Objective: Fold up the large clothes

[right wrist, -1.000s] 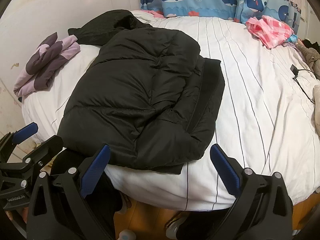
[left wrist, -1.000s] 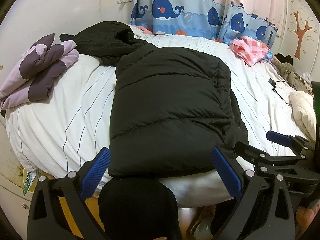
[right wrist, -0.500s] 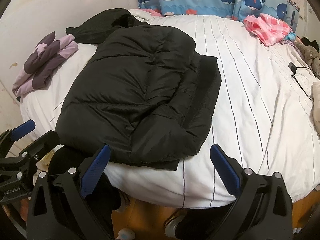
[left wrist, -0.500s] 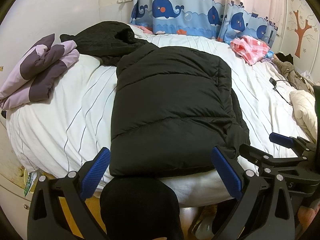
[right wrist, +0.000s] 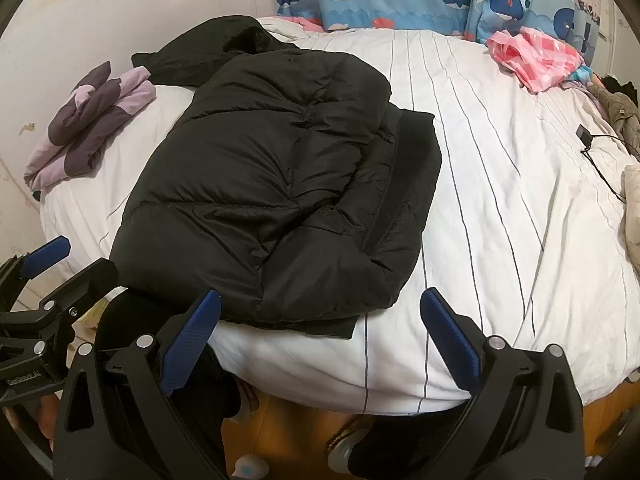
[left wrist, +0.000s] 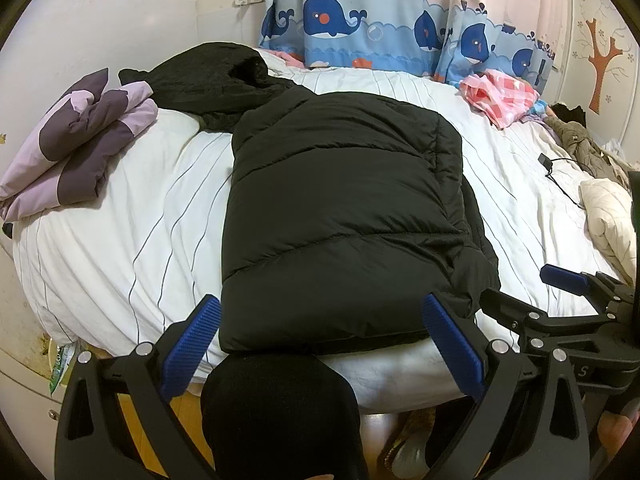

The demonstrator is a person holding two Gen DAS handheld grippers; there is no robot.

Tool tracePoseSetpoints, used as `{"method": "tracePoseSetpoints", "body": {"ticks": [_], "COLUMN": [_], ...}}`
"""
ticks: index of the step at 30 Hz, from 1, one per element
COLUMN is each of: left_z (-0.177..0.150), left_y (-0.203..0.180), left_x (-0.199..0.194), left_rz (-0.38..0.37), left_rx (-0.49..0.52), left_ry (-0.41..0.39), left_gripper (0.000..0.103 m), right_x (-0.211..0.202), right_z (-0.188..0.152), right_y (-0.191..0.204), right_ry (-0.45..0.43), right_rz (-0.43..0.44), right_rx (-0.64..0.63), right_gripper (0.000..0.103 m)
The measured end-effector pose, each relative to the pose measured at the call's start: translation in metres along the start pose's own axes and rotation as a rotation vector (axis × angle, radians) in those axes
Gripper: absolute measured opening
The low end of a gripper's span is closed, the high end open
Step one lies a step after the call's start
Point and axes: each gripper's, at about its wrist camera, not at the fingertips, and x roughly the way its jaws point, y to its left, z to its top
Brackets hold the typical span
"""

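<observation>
Nearest, both tools hang off the bed's front edge, holding nothing. Left gripper (left wrist: pixel 320 344): blue pads spread wide, empty, aimed at the near hem of the black puffer jacket (left wrist: pixel 340 216). Right gripper (right wrist: pixel 320 340): jaws likewise wide apart, empty, pointing at the jacket's near right corner. A person's dark-clad knee (left wrist: pixel 276 412) sits under the left tool, against the mattress.

Jacket lies on the striped white bedsheet (right wrist: pixel 500 184), hem flush with the near edge, body running away toward the curtain. Sides appear folded inward: outline is a long narrow rectangle, with a layered flap and a dark band showing along its right side in the right wrist view. Hood end (left wrist: pixel 224 76) is still spread loose at the far left.

Judgement: lengthwise folds done; the crosswise fold is not yet made, and the hood is untucked. Roughly halfway.

Further off: folded purple quilt (left wrist: pixel 76 148) at far left, pink checked cloth (left wrist: pixel 500 96) at far right, a cable (right wrist: pixel 600 152), whale curtain (left wrist: pixel 380 32) behind.
</observation>
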Motion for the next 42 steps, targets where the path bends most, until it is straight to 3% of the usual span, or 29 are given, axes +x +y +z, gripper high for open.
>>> {"method": "tracePoseSetpoints", "body": {"ticks": [42], "left_z": [-0.0033], "left_y": [0.0053], "left_x": [0.0045], "left_rz": [0.015], "left_rx": [0.007], "left_ry": [0.001], "left_gripper": [0.097], "right_x": [0.0008], "right_z": [-0.0008], "right_y": [-0.0007], "right_ry": [0.004], "right_rz": [0.007], "right_rx": [0.002], "right_gripper": [0.096]}}
